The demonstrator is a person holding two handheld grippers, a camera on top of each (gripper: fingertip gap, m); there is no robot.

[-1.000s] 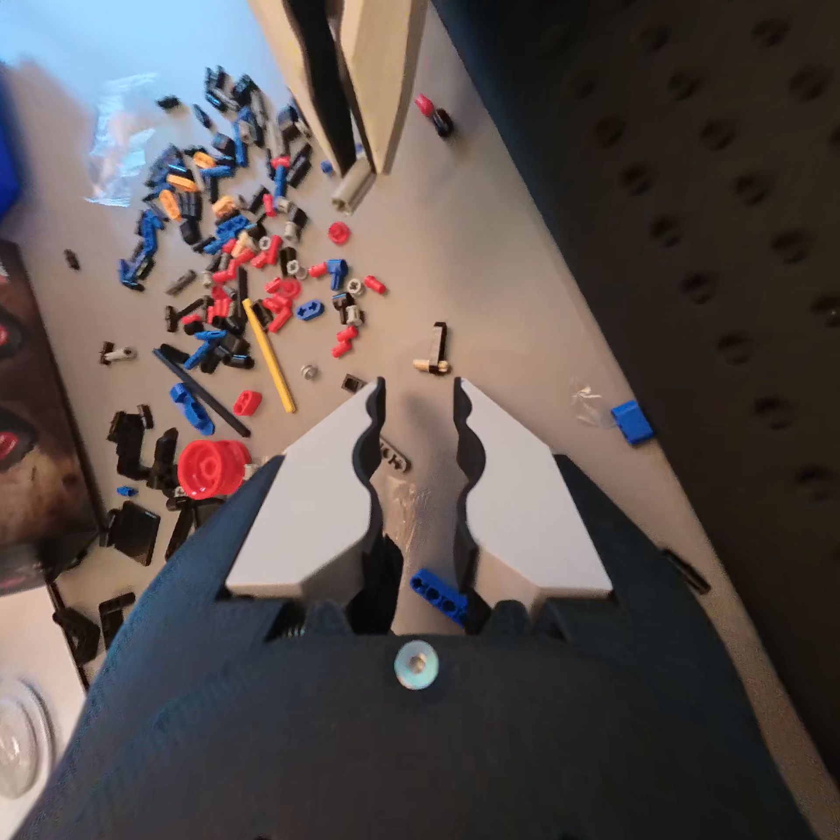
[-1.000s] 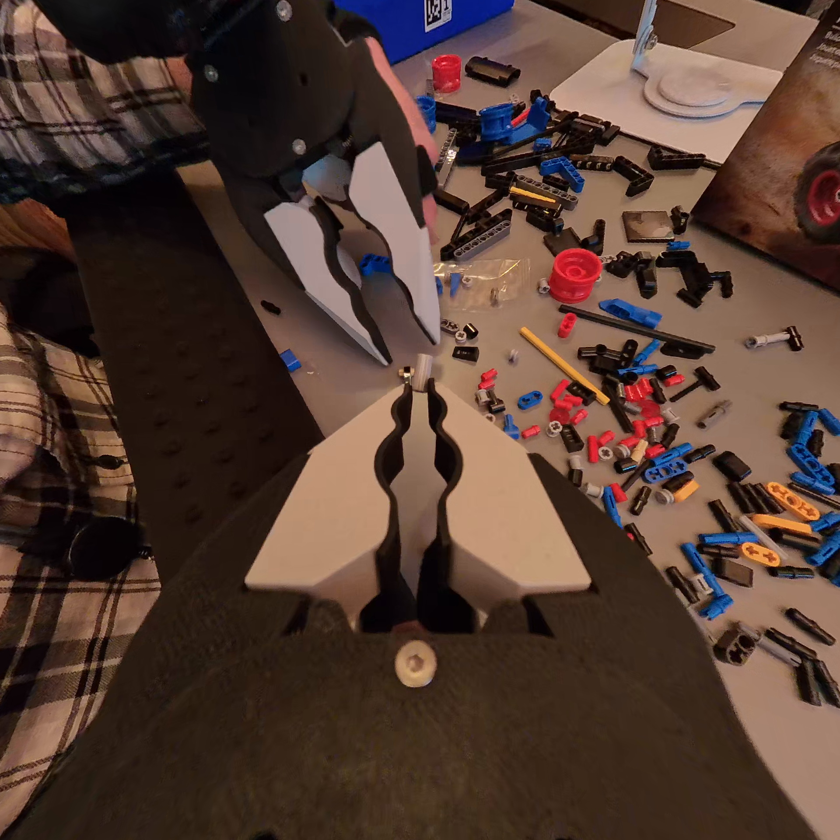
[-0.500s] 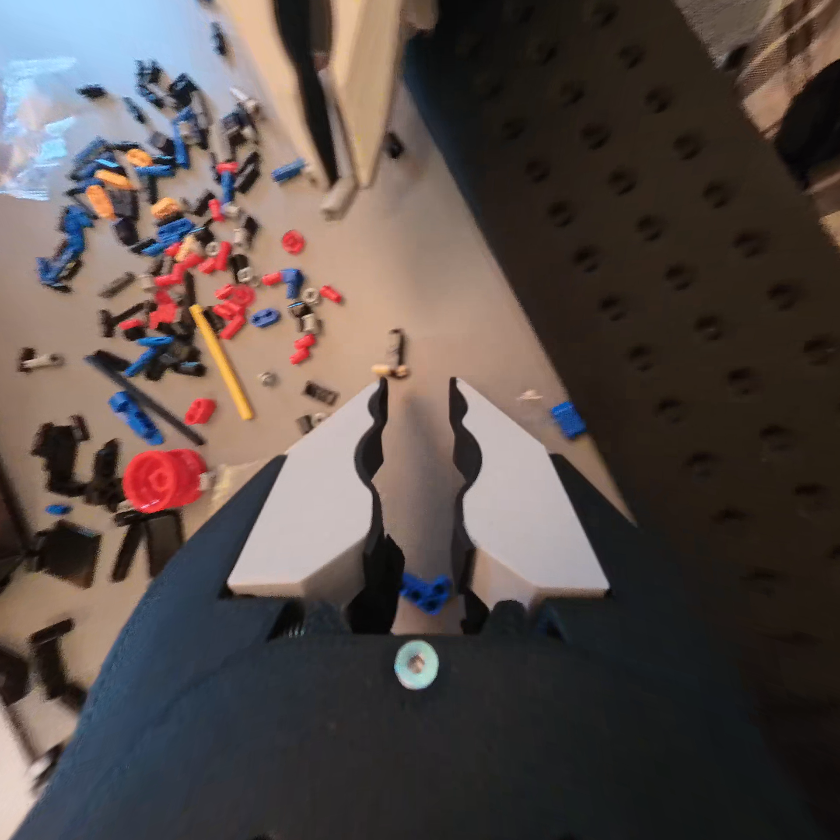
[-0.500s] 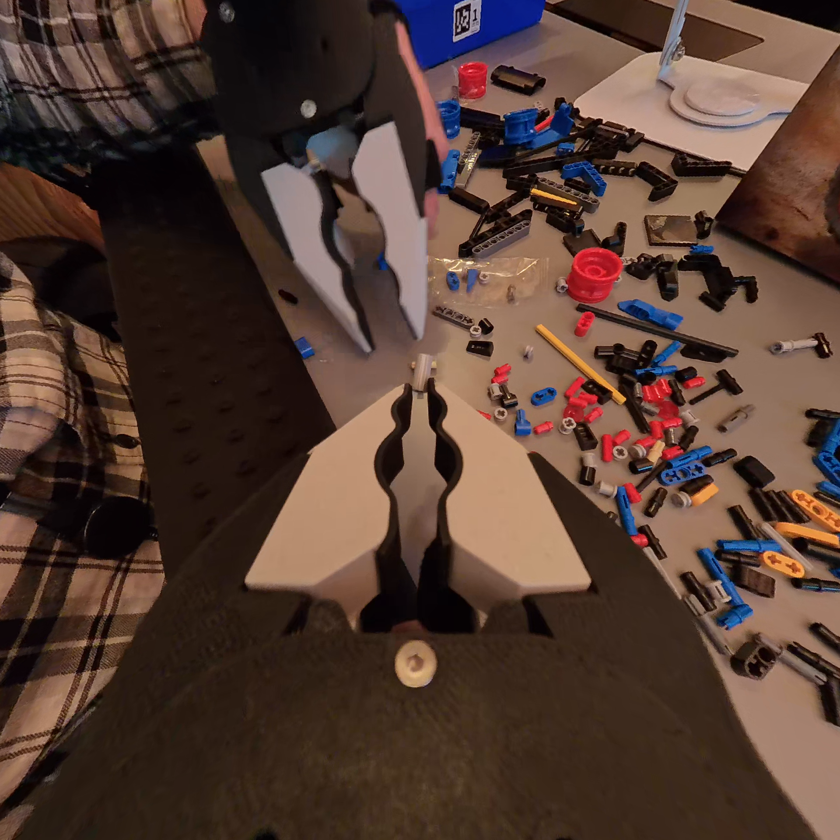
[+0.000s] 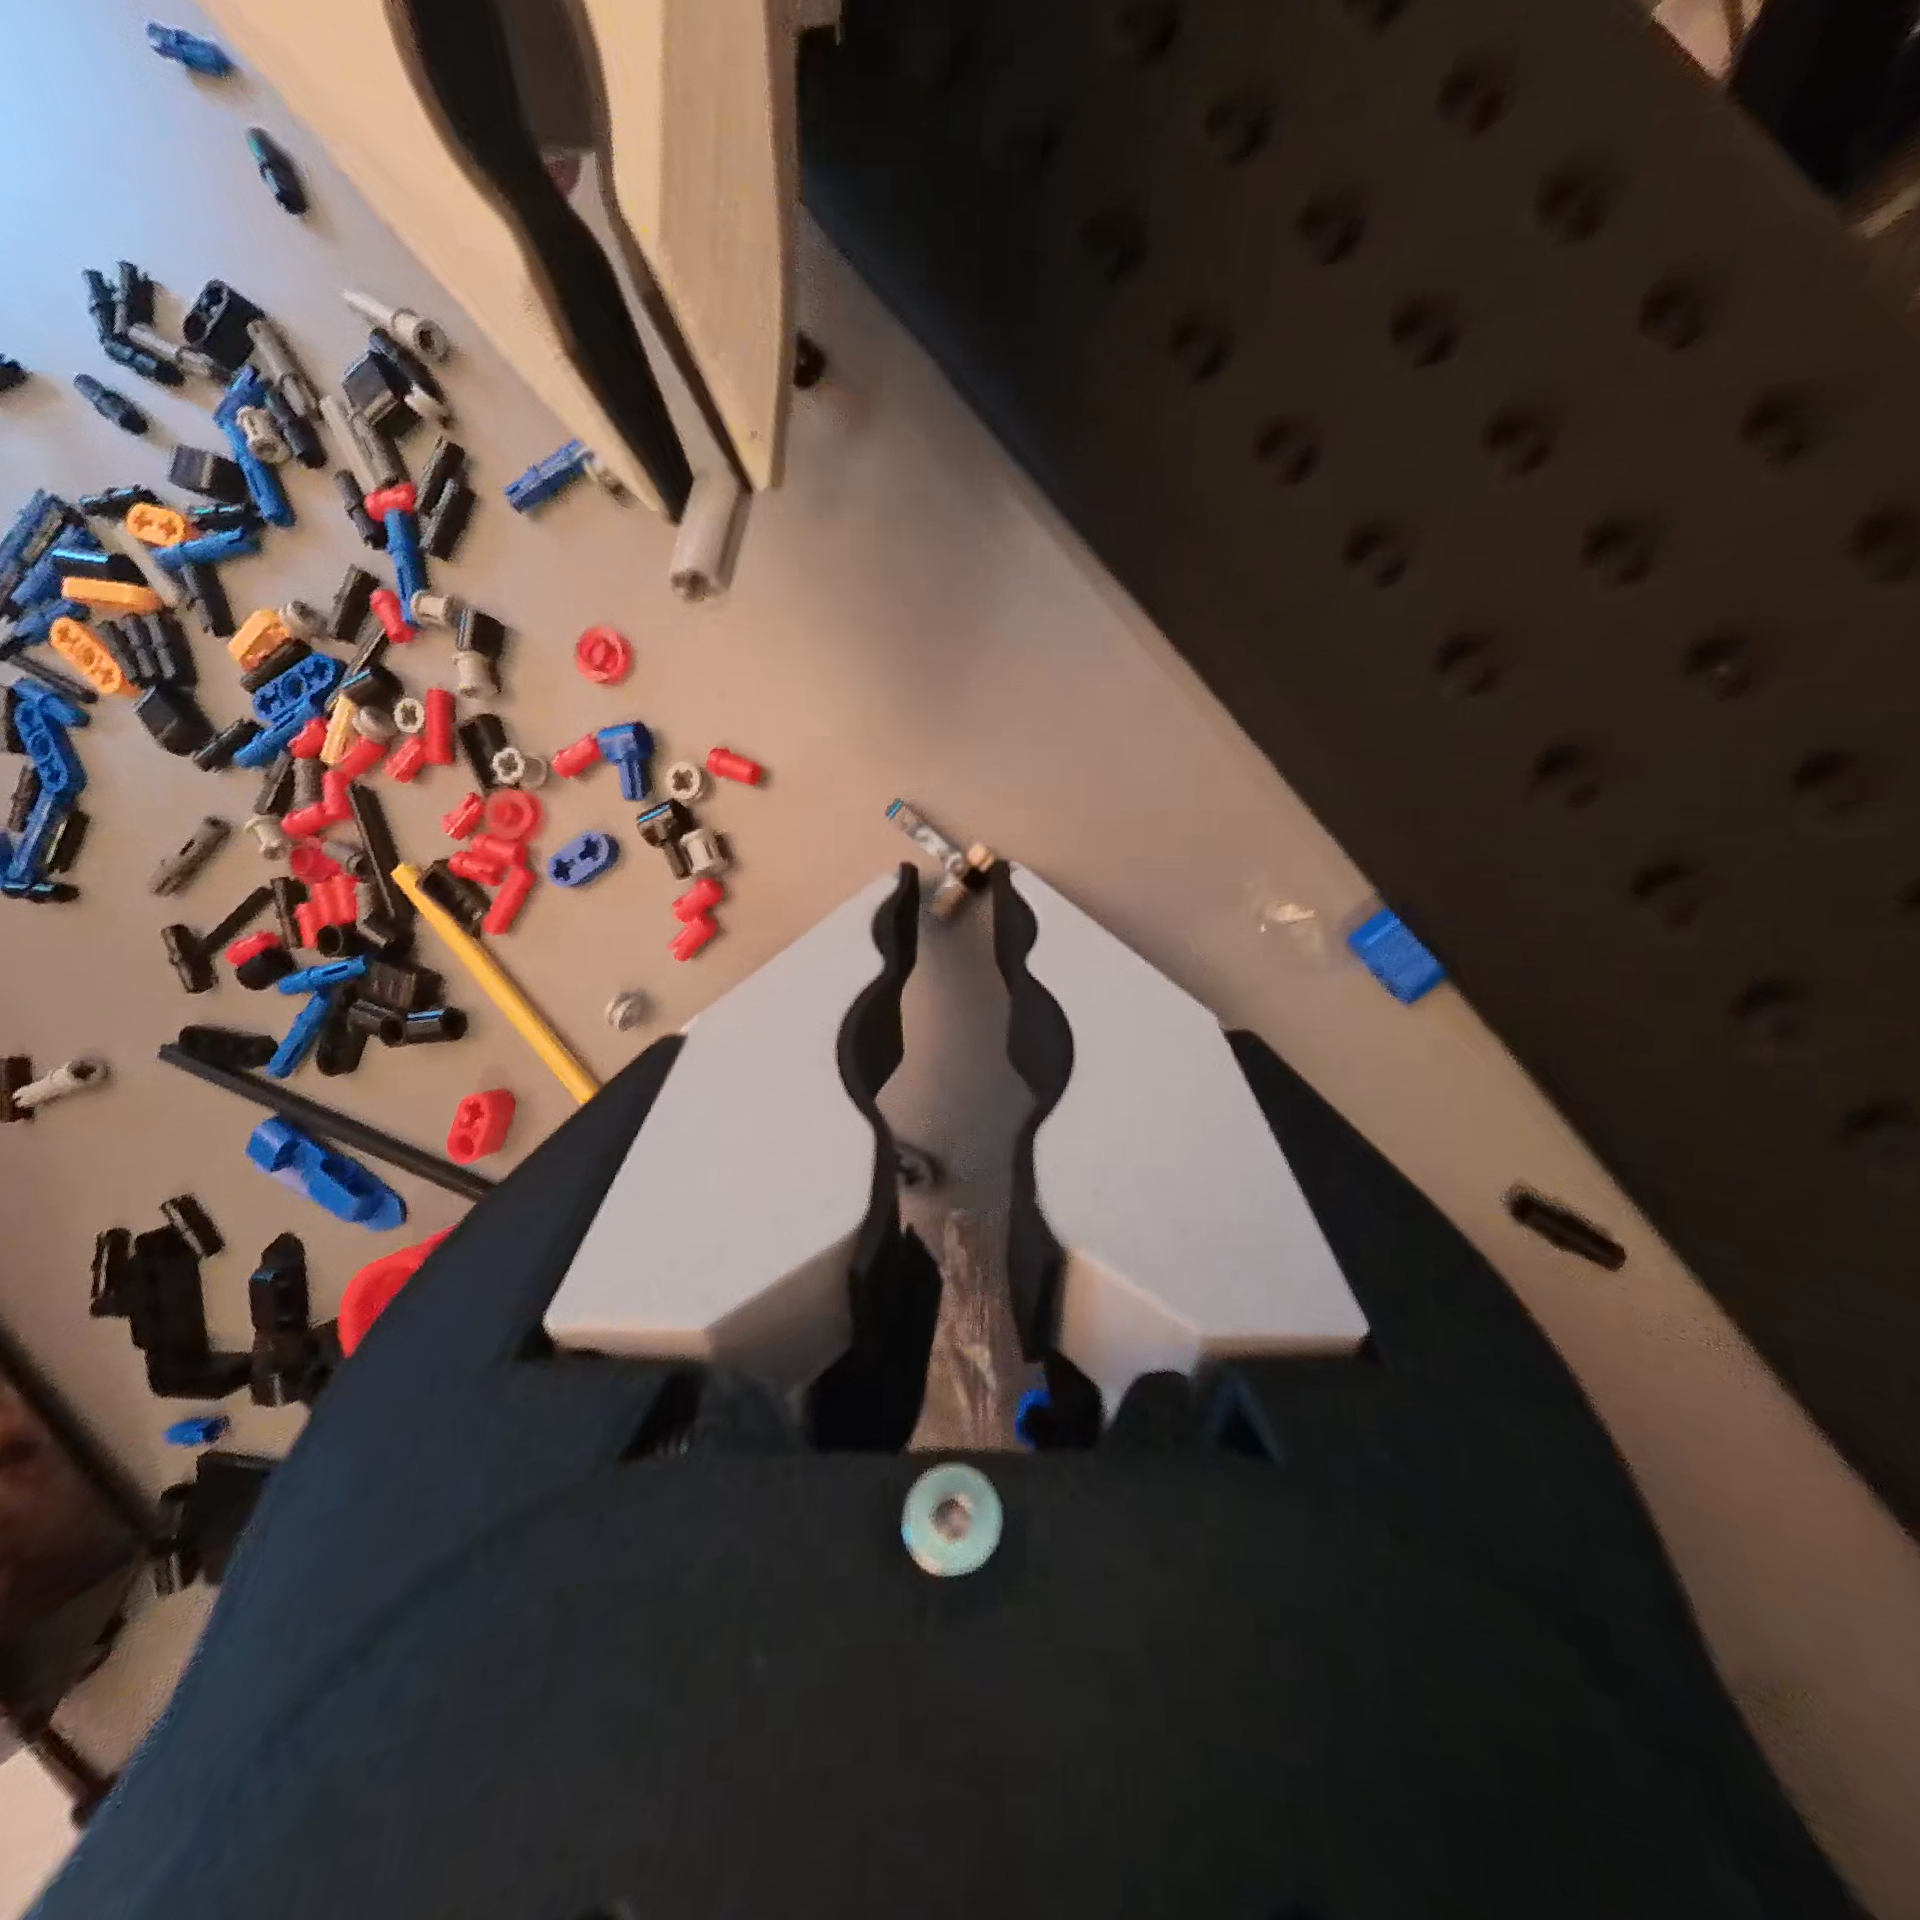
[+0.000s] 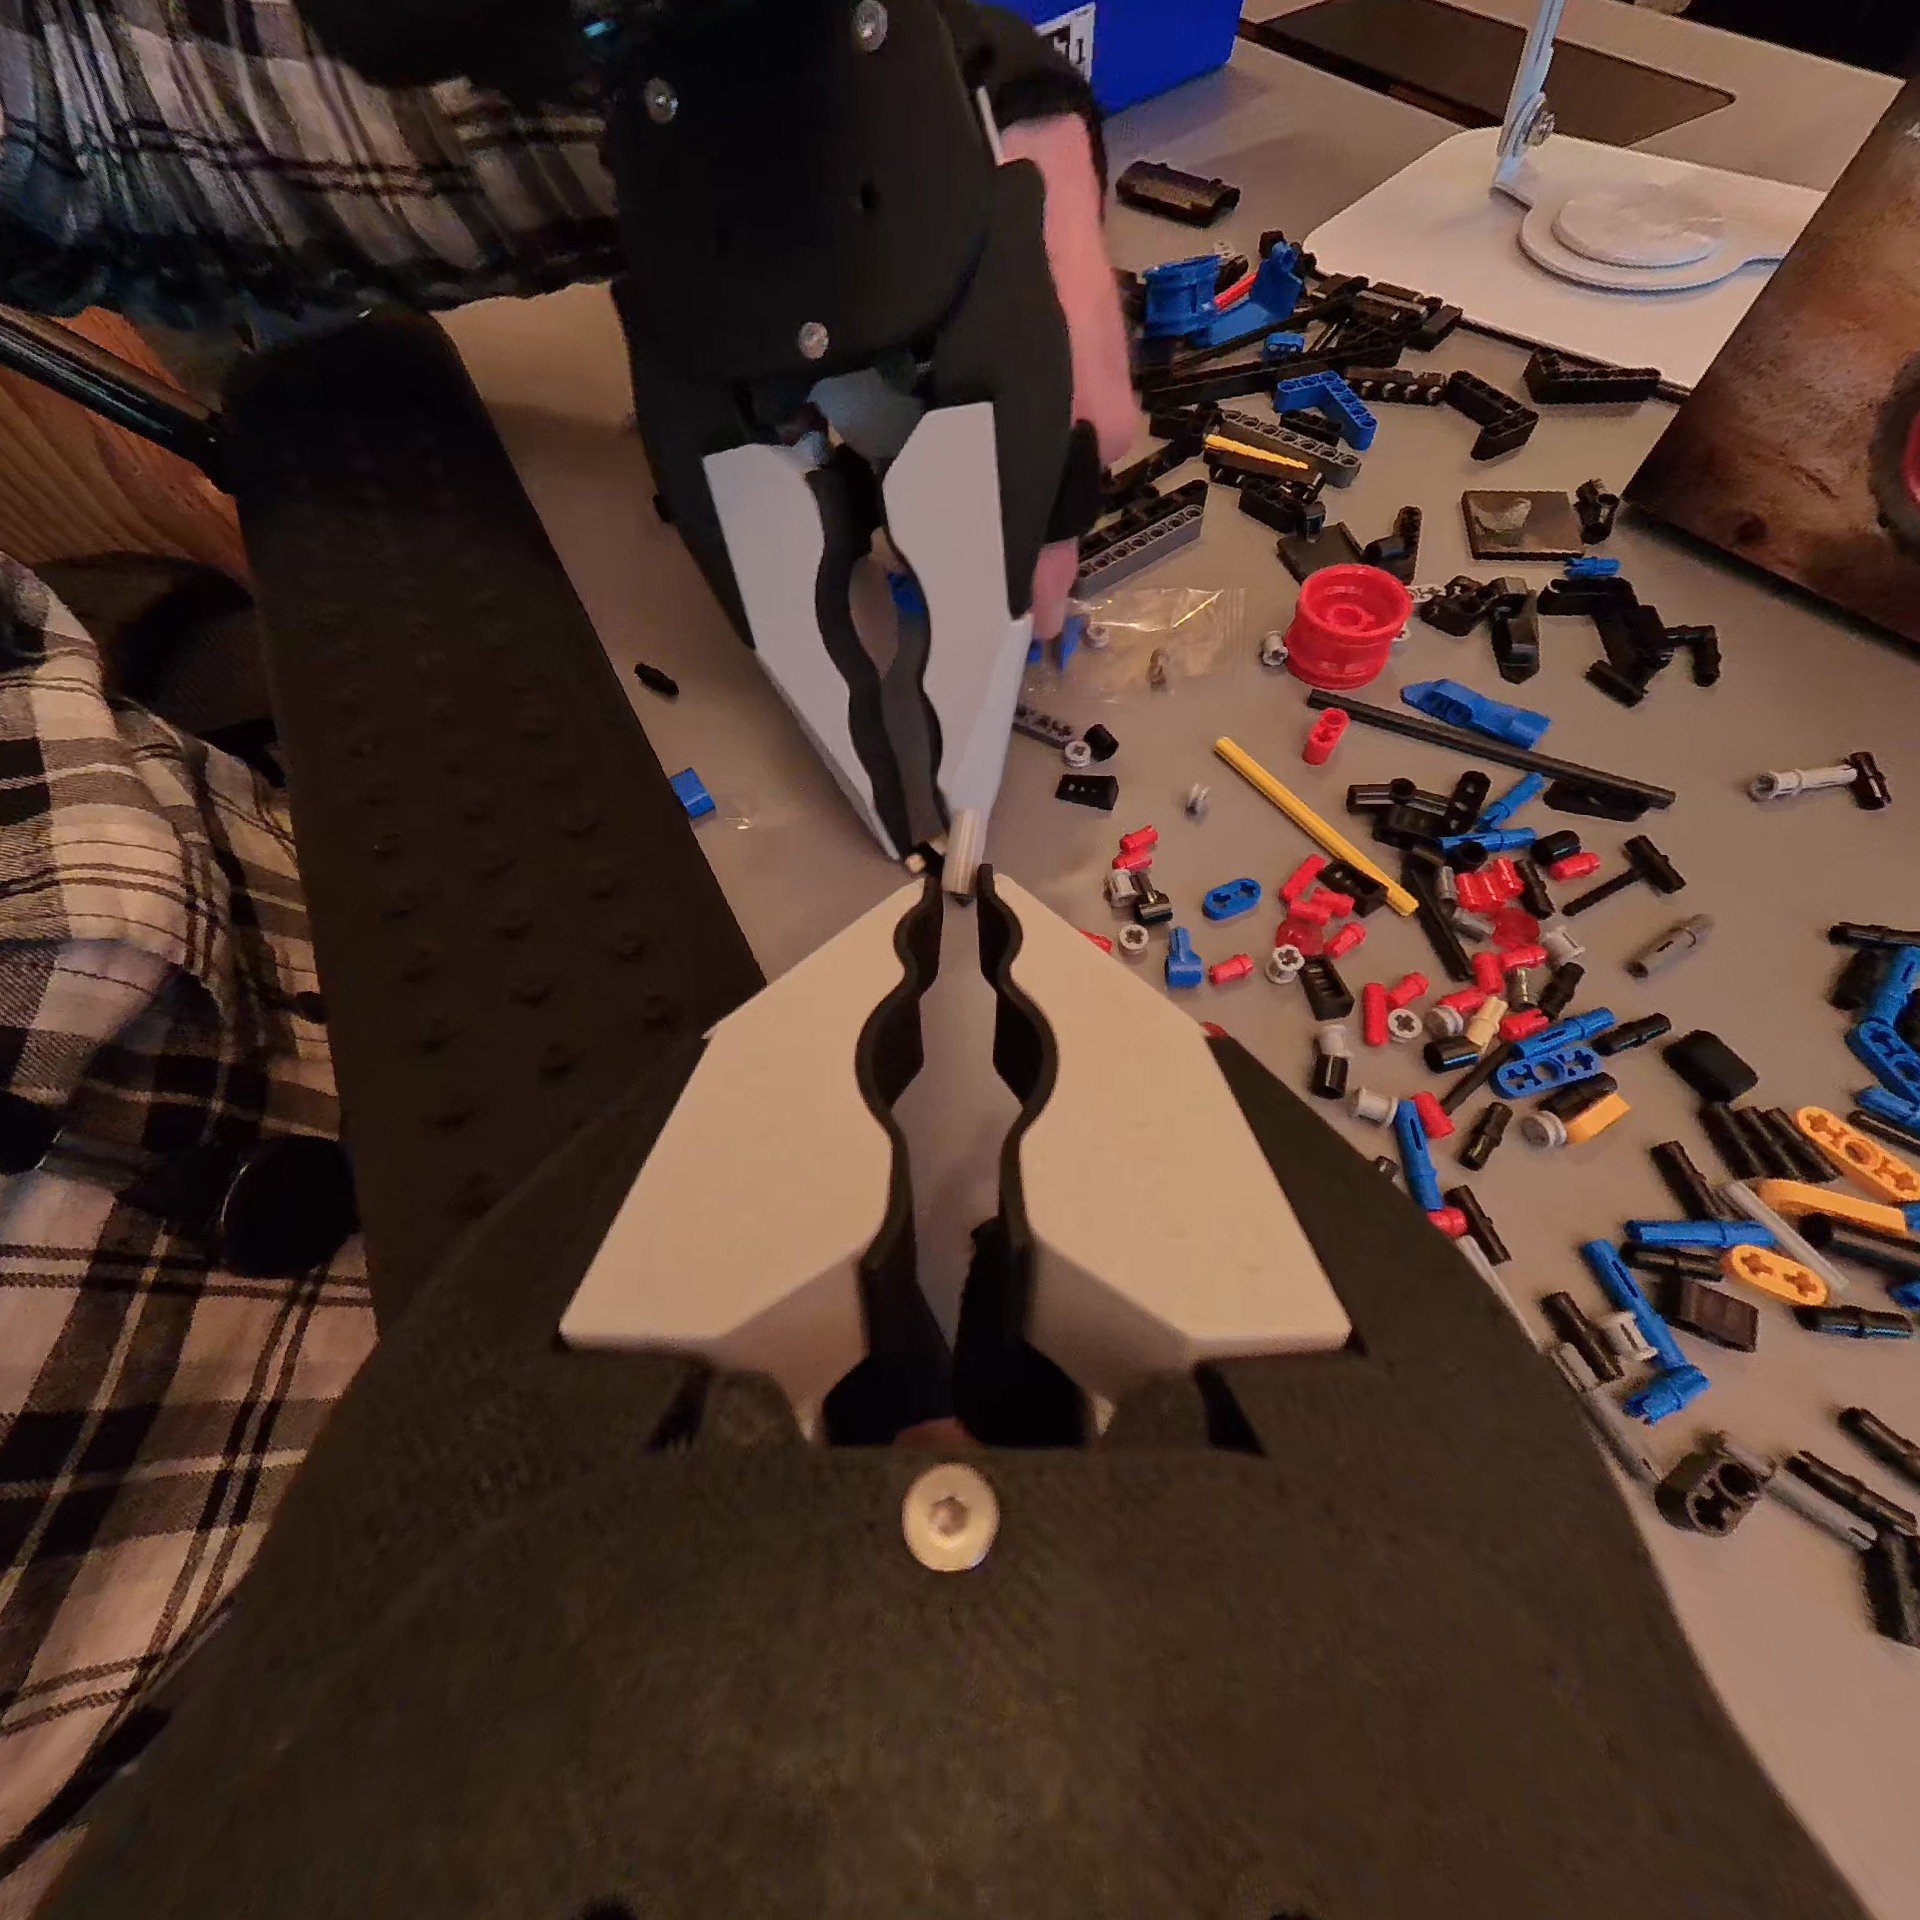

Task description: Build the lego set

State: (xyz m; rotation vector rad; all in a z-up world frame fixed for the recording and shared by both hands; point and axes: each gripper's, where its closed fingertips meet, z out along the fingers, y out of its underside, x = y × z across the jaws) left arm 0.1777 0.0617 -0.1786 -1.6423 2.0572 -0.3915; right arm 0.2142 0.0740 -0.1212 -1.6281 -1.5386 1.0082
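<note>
Loose lego pieces (image 6: pixel 1455 935) in red, blue, black and orange lie scattered over the grey table (image 5: pixel 935 623). My right gripper (image 6: pixel 958 896) is shut on a short grey pin (image 6: pixel 964 847) that sticks out past its tips; it also shows in the left wrist view (image 5: pixel 717 494) with the pin (image 5: pixel 707 540). My left gripper (image 5: pixel 954 883) is down at the table with its jaws narrowed around a small black and tan piece (image 5: pixel 966 878). In the right wrist view the left gripper (image 6: pixel 920 847) stands just beyond the grey pin, tips nearly touching it.
A dark dimpled mat (image 6: pixel 468 727) runs along the table's near edge, with a small blue tile (image 5: pixel 1395 954) beside it. A red wheel (image 6: pixel 1345 623), a yellow axle (image 6: pixel 1314 826) and a clear bag (image 6: pixel 1153 623) lie close by. A box (image 6: pixel 1787 416) and a white stand base (image 6: pixel 1558 229) stand farther off. The tips of one gripper are about 7 centimetres away from the tips of the other. My left gripper is the nearer one to the small blue tile (image 5: pixel 1395 954): about 7 centimetres, against 12 centimetres.
My left gripper has moved forward to the black and tan piece and its jaws have narrowed from wide open. The right gripper, still holding the grey pin, is now closer to the left one.
</note>
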